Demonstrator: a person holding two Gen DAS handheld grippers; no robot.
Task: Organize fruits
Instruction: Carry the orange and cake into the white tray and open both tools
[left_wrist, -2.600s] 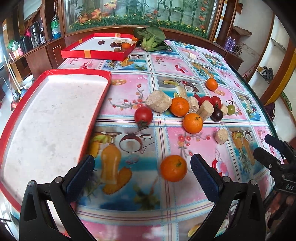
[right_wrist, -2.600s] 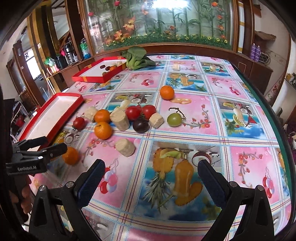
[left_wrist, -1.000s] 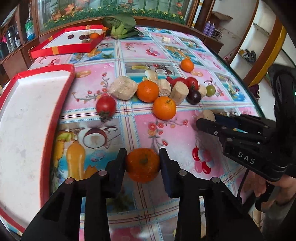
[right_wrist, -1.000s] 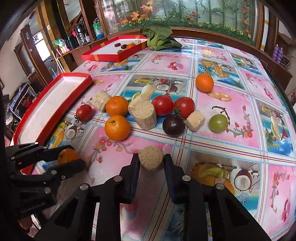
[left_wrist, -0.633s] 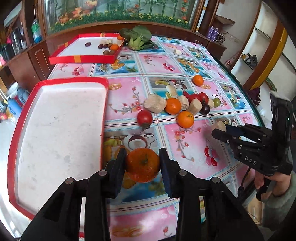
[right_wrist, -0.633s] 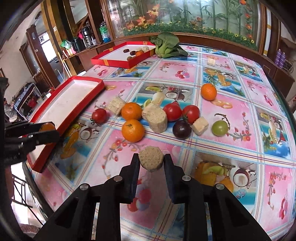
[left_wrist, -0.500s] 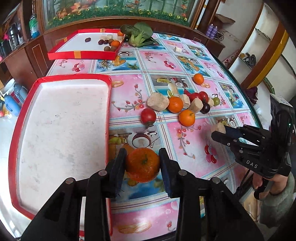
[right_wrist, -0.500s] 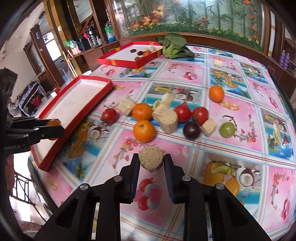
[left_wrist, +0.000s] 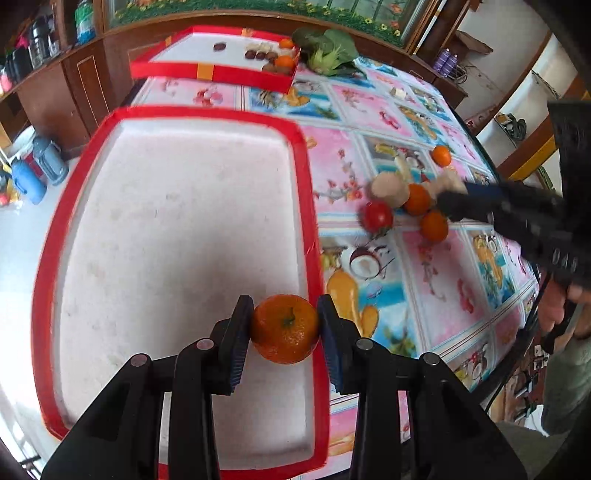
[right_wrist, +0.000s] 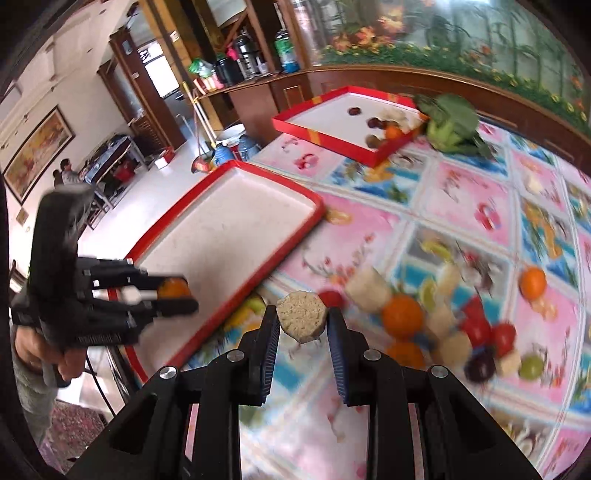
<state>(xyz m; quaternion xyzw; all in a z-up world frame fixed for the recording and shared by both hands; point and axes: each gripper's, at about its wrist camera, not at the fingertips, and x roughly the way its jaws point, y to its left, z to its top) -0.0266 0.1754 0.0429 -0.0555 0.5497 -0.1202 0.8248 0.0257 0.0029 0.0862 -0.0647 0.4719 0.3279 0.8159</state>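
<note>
In the left wrist view, a long red-rimmed tray (left_wrist: 177, 258) with a bare white floor fills the left side of the counter (left_wrist: 436, 258), which wears a pink and blue fruit-print cloth. Beyond it sits a second red tray (left_wrist: 221, 72) holding a few small dark and orange pieces, with a leafy green vegetable (left_wrist: 328, 48) just beside its far corner. To the right lies a loose cluster: a red tomato (left_wrist: 376, 216), two oranges and pale beige chunks, partly hidden behind the right hand-held gripper (left_wrist: 452, 203), which reaches in from the right edge, blurred. The left hand-held gripper (left_wrist: 284, 325) points steeply down and is clenched on an orange (left_wrist: 284, 328), stem up, held over the near right part of the tray's floor beside its right rim; half a second earlier that orange hung over the printed cloth outside the rim. In the right wrist view, the right hand-held gripper (right_wrist: 303, 325) is clamped on a beige, rough-topped chunk (right_wrist: 303, 321) held above the cloth just off the near tray's (right_wrist: 229, 225) rim. The fruit cluster lies blurred to the right, with a green grape-like fruit (right_wrist: 532, 365) at its edge. At left the left hand-held gripper (right_wrist: 177, 295), gripped by a hand (right_wrist: 48, 354), holds its orange (right_wrist: 171, 287) over the tray's near end. The view has tilted and swung toward the tray since half a second ago.
</note>
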